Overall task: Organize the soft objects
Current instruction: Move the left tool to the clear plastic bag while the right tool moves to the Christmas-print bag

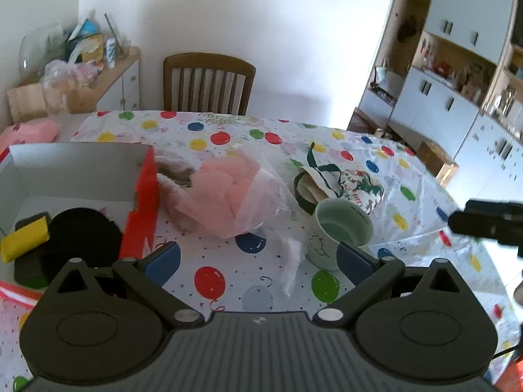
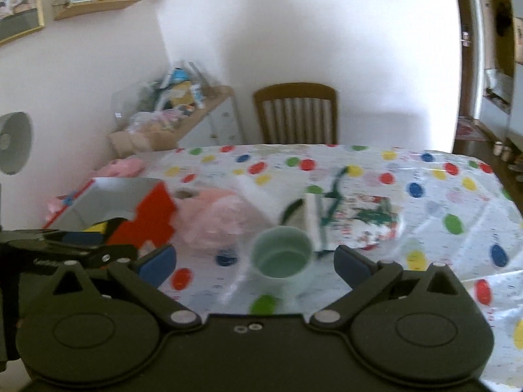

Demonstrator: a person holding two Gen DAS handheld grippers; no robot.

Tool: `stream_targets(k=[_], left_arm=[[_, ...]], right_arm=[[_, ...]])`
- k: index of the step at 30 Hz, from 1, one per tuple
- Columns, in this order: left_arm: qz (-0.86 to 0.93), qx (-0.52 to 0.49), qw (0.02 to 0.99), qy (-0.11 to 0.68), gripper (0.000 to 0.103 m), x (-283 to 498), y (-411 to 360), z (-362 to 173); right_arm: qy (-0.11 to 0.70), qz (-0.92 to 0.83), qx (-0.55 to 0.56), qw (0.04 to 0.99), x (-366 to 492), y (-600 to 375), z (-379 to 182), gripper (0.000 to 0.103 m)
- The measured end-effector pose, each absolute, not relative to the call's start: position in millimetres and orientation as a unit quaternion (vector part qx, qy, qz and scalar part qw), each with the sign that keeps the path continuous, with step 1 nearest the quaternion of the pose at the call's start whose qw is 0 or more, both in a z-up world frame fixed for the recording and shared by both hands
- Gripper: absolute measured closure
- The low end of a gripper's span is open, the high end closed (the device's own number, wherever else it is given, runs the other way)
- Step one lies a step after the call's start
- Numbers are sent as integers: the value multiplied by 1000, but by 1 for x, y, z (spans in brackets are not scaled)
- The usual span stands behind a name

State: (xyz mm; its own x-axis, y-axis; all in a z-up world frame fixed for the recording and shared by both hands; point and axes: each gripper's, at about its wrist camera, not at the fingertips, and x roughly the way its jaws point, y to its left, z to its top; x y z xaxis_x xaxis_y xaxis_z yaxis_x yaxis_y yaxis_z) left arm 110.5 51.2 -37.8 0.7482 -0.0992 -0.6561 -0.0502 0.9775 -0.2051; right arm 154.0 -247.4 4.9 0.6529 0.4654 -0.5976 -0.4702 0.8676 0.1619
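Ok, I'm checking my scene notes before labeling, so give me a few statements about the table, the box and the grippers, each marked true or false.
1. Both the left gripper and the right gripper are open and hold nothing. True.
2. The green cup lies tipped on its side. False: it stands upright, mouth up.
3. The yellow sponge lies inside the red-sided box. True.
4. The bag of pink soft pieces is inside the box. False: it lies on the balloon tablecloth, beside the box.
5. A wooden chair stands at the table's far side. True.

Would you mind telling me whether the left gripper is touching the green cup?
Cannot tell. In the left wrist view, the left gripper is open and one finger overlaps the green cup, hiding any gap.
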Motion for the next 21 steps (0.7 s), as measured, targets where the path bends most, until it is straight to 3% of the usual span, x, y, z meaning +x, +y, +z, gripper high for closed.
stream_targets(k=[21], left_arm=[[5, -61, 937, 345, 1, 185, 24, -87]], right_arm=[[400, 121, 12, 909, 298, -278, -73, 1]])
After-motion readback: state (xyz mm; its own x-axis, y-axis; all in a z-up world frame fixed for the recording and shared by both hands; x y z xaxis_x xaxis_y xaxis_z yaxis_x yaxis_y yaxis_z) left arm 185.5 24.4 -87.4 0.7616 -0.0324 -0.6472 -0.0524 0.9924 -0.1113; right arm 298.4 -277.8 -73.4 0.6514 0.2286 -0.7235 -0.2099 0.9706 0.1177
